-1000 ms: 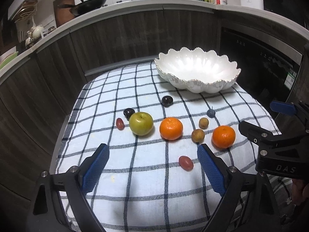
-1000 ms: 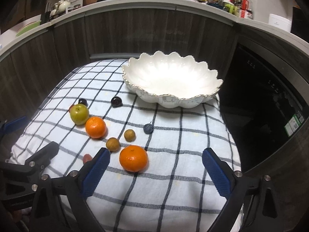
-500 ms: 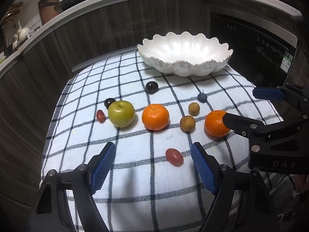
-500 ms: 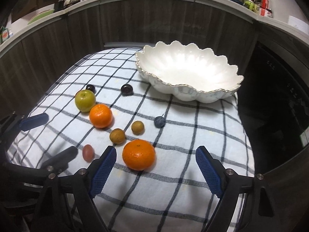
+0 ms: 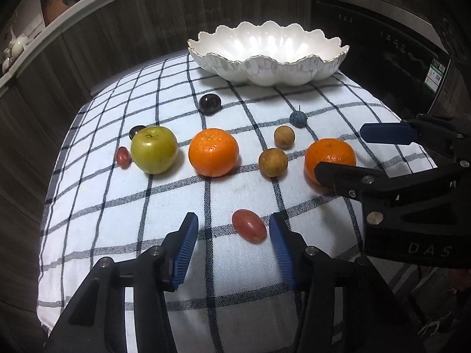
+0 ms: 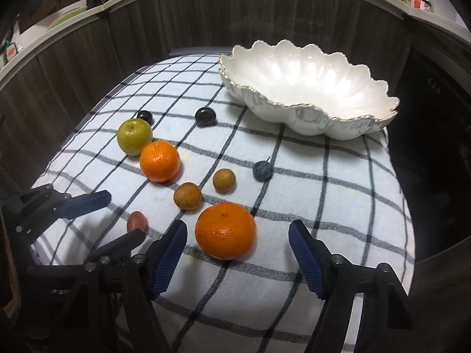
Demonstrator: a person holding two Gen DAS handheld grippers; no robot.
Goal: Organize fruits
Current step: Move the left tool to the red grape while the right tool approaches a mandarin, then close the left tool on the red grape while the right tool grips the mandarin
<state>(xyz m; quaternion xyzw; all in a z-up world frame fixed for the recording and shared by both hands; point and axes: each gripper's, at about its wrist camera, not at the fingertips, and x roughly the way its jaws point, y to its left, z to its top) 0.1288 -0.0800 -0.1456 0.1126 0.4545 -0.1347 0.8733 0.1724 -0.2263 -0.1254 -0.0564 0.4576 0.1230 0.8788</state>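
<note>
A small red grape (image 5: pixel 248 225) lies on the checked cloth (image 5: pixel 117 206) between the fingers of my left gripper (image 5: pixel 232 229). Its jaws are closing; the right pad is almost at the grape and the left pad is well clear. An orange (image 6: pixel 225 229) sits between the fingers of my right gripper (image 6: pixel 238 235), whose jaws are also closing with gaps on both sides. The white scalloped bowl (image 5: pixel 270 67) stands empty at the back. A green apple (image 5: pixel 154 154), a second orange (image 5: pixel 213 152), two brown fruits (image 5: pixel 273 162), a blueberry (image 5: pixel 297 118) and dark plums (image 5: pixel 210 103) lie between.
Another small red grape (image 5: pixel 123 157) lies left of the apple. Dark wood cabinet fronts (image 6: pixel 88 58) curve round the back and left. A black oven door (image 5: pixel 382 58) is on the right. The cloth falls away at its edges.
Both grippers have sunk toward the cloth and their jaws have narrowed. The grape now sits between the left fingers and the orange between the right ones.
</note>
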